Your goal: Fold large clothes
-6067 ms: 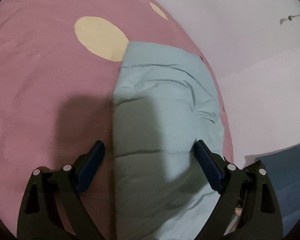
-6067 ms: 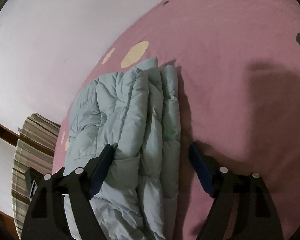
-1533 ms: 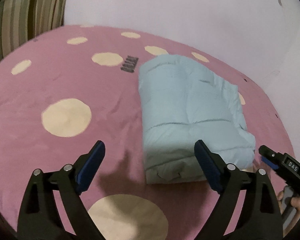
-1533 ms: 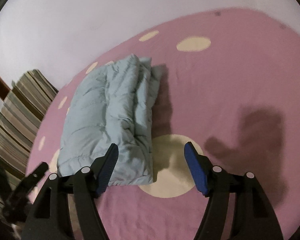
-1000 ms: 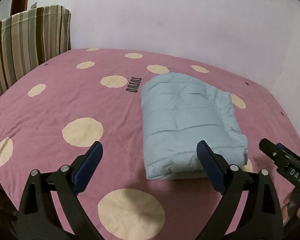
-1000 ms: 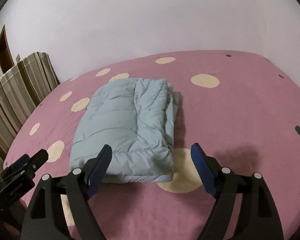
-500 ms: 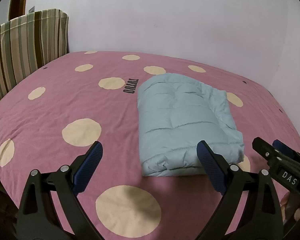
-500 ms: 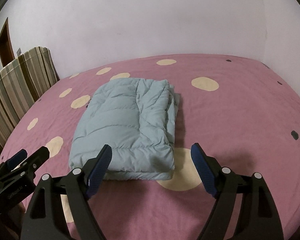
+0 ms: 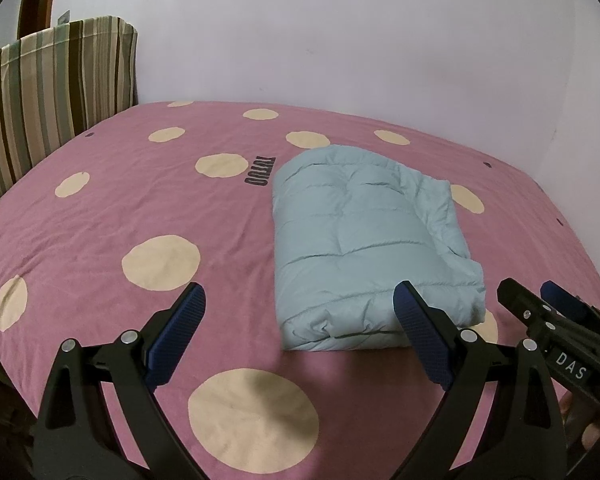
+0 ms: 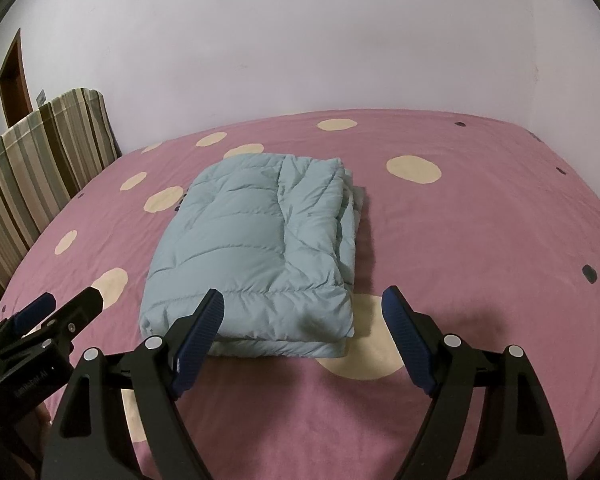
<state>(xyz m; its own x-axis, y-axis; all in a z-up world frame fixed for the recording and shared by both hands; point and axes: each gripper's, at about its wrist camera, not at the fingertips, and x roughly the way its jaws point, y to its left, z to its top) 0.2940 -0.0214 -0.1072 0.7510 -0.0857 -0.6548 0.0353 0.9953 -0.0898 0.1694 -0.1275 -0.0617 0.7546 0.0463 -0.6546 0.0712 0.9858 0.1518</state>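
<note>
Left wrist view looks out over a bed (image 9: 100,216) covered in a pink sheet with cream dots. A pale blue puffy jacket (image 9: 364,240) lies folded into a thick rectangular bundle on the bed, its near edge just beyond both tools and its far end toward the white wall. Beside the jacket, on its left, dark lettering (image 9: 260,172) is printed on the sheet. A striped cushion (image 9: 48,92) stands at the bed's left end, well apart from the jacket.

The left tool (image 9: 298,340) hangs above the sheet near the jacket's front edge, its blue-padded fingers spread wide and holding nothing. In the right wrist view, the right tool (image 10: 302,340) hovers likewise before the jacket (image 10: 260,244), fingers wide apart and empty. Neither touches the jacket.

The folding looks finished, or nearly so. The risk now lies in the bundle itself. Puffy filling tends to spring back, and the layered edges along the jacket's right side (image 10: 348,216) sit loose and uneven, so they could slide open by themselves. If either tool dips in to tidy, a pad catching the slippery top layer could drag it off the stack and undo the fold. Pressing on one corner only might tip the thick bundle sideways on the soft bed.
</note>
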